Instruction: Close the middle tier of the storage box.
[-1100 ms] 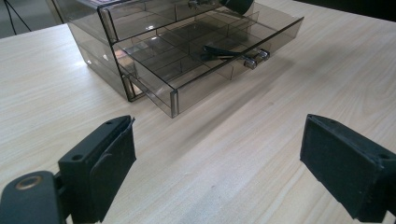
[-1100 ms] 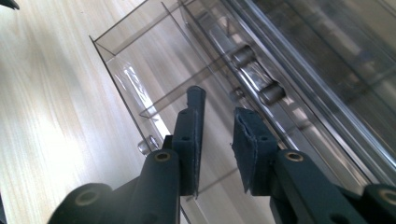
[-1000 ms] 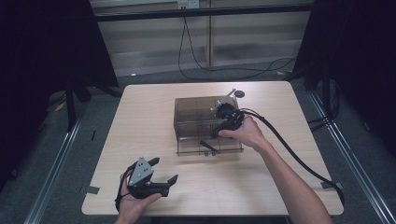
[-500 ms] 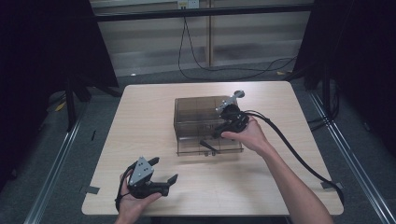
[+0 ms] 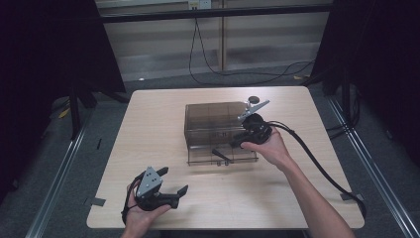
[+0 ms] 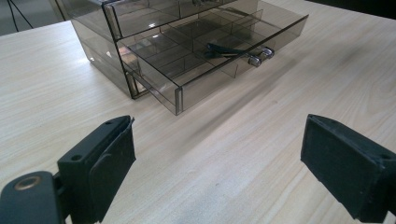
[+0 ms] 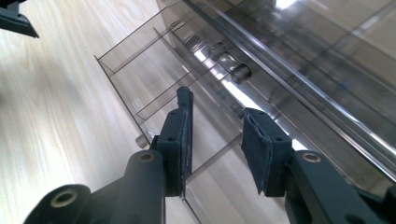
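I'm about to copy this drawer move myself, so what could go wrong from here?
The bottom drawer stands pulled far out of the smoky plastic organizer; another tug may pull it free. The dark tool lying in it could slide or spill. The right gripper, jaws apart with nothing between them, hangs over the thin drawer dividers and could knock them or shift the light organizer.

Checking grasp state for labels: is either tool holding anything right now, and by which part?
Nothing is held. The right tool has just been opening over the pulled-out drawer of the smoked plastic organizer, with nothing between its pads. The left tool stands wide open above the table.
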### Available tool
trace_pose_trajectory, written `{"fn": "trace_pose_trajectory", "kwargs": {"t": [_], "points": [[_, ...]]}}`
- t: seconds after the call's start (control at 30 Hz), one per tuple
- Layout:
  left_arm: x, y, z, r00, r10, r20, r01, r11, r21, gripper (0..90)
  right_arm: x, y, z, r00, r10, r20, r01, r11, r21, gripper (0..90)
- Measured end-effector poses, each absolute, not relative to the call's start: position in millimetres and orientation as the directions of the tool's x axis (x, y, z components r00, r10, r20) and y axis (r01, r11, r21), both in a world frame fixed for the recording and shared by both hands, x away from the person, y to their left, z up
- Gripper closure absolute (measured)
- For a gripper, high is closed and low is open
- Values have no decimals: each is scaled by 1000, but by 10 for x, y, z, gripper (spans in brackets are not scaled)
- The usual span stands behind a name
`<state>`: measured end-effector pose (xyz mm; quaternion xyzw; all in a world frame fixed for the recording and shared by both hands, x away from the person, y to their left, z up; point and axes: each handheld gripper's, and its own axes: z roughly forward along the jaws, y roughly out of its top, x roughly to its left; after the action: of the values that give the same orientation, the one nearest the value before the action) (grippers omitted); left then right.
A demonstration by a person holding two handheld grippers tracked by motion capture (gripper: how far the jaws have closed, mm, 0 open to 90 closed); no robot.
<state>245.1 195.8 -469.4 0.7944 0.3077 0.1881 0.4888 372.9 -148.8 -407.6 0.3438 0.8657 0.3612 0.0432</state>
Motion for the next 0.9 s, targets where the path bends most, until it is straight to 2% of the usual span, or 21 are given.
{"fn": "trace_pose_trajectory", "kwargs": {"t": [0.47, 0.7, 0.9], "points": [[2458, 1938, -4697, 740, 673, 6, 301, -339, 892, 97, 3553, -1771, -4036, -729, 669, 143, 557, 459, 692, 616], [2457, 1953, -4698, 729, 685, -3, 307, -323, 895, 106, 3449, -1968, -4069, -686, 708, 168, 583, 396, 709, 617], [2480, 1937, -4729, 728, 686, -8, 330, -340, 881, 112, 3276, -2073, -4041, -678, 717, 160, 554, 356, 753, 613]]}}
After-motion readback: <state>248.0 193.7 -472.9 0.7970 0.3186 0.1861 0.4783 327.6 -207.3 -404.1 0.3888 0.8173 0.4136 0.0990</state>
